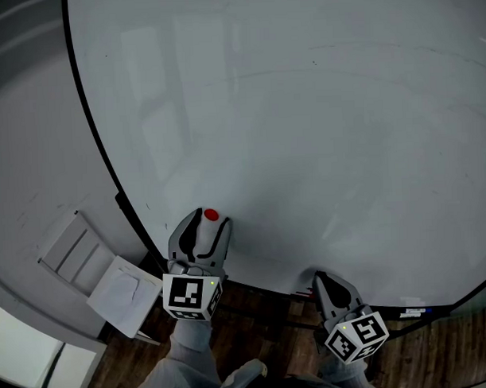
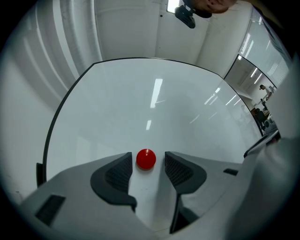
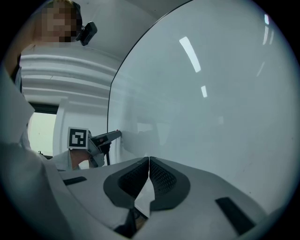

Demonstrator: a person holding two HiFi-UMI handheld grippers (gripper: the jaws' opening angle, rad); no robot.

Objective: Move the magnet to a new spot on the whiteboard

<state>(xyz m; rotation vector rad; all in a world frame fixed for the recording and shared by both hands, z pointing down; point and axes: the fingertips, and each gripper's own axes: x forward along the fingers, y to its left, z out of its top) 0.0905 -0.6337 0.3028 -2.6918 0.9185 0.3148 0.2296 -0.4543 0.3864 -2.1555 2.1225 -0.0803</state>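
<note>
A small round red magnet (image 1: 211, 215) (image 2: 146, 159) sticks to the whiteboard (image 1: 304, 107) (image 2: 140, 103) near its lower left edge. My left gripper (image 1: 211, 220) (image 2: 147, 162) is up against the board with the magnet between its jaws. A narrow gap shows on each side of the magnet, so the pads do not press on it and the gripper is open. My right gripper (image 1: 319, 279) (image 3: 149, 162) rests by the board's bottom edge, shut with nothing in it. The right gripper view also shows the left gripper (image 3: 105, 137) at the board (image 3: 211, 117).
The board's black frame (image 1: 93, 131) curves down the left side. A white shelf unit (image 1: 74, 247) and a sheet of paper (image 1: 123, 293) stand below left. Wooden floor (image 1: 256, 332) lies underneath. Markers lie in the tray (image 1: 414, 310) at the bottom right.
</note>
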